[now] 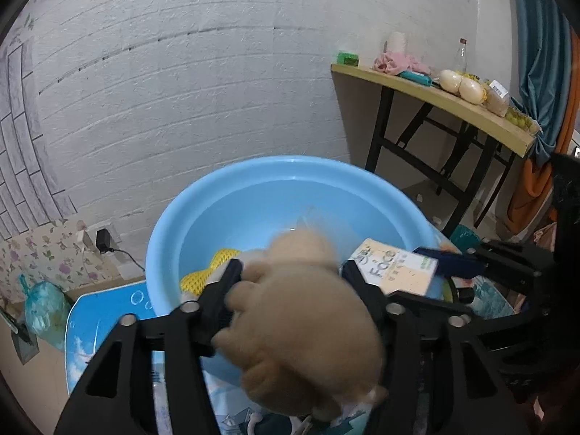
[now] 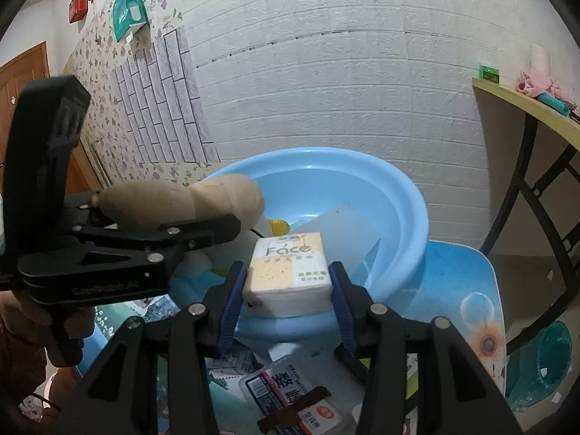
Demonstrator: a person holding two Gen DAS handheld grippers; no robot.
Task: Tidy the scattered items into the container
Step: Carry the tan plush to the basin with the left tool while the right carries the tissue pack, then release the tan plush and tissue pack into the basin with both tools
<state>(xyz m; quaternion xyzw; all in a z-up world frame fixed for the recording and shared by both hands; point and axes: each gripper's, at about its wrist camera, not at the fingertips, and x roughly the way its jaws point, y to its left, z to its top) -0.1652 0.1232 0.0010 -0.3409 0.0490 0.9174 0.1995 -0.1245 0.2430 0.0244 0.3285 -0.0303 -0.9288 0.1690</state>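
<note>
Left wrist view: our left gripper (image 1: 290, 282) pinches the tan plush toy (image 1: 301, 326) at the blue basin's (image 1: 163, 239) near rim | our right gripper (image 2: 288, 282) clamps the tissue pack (image 2: 288, 268) over that rim

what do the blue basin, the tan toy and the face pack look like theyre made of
Blue basin: looks like smooth moulded plastic, glossy, with light sheen on its rim.
Tan toy: plush fabric, matte and fuzzy at the edges, probably soft-stuffed.
Face tissue pack: paper tissues in thin printed film, judging by its slightly shiny wrap and soft corners.
</note>
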